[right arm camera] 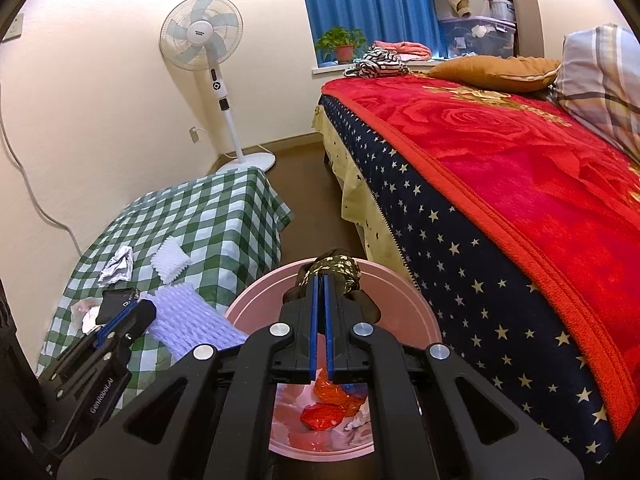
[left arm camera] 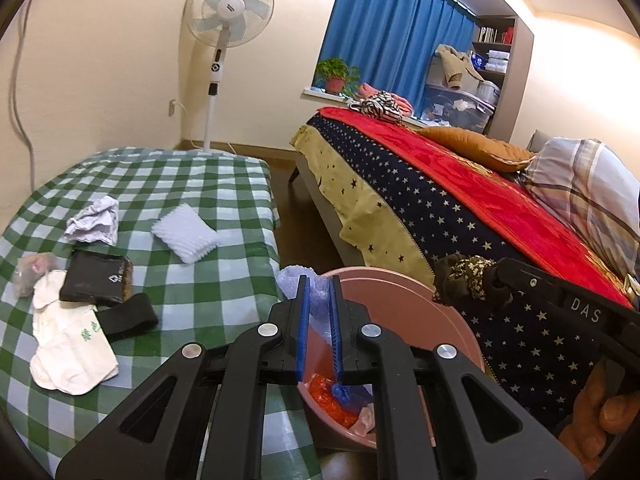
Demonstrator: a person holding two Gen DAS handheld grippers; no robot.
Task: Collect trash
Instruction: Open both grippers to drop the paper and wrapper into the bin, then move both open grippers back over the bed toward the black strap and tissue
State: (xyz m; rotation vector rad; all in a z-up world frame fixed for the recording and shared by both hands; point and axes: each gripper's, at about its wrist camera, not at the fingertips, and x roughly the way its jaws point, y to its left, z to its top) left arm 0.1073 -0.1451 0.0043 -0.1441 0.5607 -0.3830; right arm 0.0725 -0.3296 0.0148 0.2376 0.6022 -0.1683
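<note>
Gripping a pale lavender foam net sleeve [right arm camera: 192,316] between its blue pads, the left gripper [left arm camera: 320,292] holds the trash at the near right edge of a table [left arm camera: 224,184] covered in green-and-white check, right beside the rim of a pink bin [right arm camera: 400,300]. In the right wrist view the sleeve stretches from that claw toward the bin's edge. The right gripper [right arm camera: 320,292] is pinched tight on a dark, gold-speckled cloth [right arm camera: 340,266], which hangs bunched over the far rim of the bin. Inside the bin lie crumpled orange-red plastic [right arm camera: 324,416] and pale scraps. The side of the left tool reads "GenRobot.AI" in the right wrist view; the arm of the right tool shows the letters "DAS" in the left wrist view, where fingers of a hand [left arm camera: 604,420] wrap its handle.

More trash waits on the table: a crumpled white paper [left arm camera: 96,220] toward the far left, a white foam pad [left arm camera: 186,232] near the middle, a black pouch [left arm camera: 94,280] with a small white logo too small to read, a black band [left arm camera: 128,318], a clear wrapper [left arm camera: 30,274] at the left edge, and white paper bags [left arm camera: 72,352] with green print that cannot be made out. A standing fan [left arm camera: 228,8] carries a hub label too small to read. A bed [right arm camera: 520,184] with a red rose blanket and starred navy cover runs along the right.
</note>
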